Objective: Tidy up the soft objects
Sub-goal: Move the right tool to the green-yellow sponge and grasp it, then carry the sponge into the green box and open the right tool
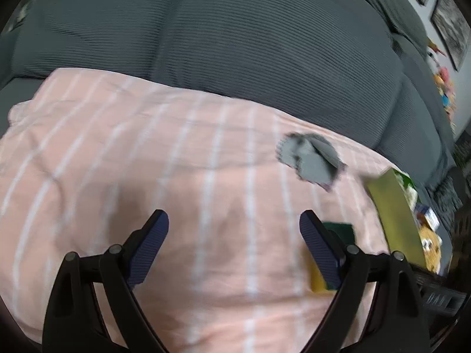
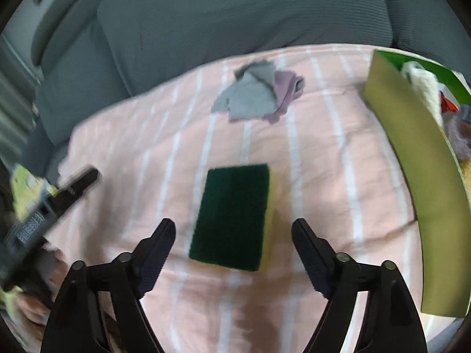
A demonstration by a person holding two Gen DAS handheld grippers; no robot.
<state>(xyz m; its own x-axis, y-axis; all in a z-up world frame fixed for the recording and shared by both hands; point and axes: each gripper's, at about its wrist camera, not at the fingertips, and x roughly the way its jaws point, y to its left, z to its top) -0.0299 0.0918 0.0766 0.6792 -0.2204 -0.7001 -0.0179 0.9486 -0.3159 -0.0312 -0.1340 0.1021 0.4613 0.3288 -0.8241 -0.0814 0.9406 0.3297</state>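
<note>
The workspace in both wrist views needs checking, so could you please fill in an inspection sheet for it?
Surface: pink striped blanket spread over a grey sofa.
Job's things: green-and-yellow sponge lying flat; grey and mauve cloths crumpled; green box holding soft items.
Clutter: nothing seen.
Grippers: left hand-held gripper open, empty; right hand-held gripper open, sponge lying ahead of it, untouched.
Cables: nothing seen.
Surroundings: framed pictures on the wall.
</note>
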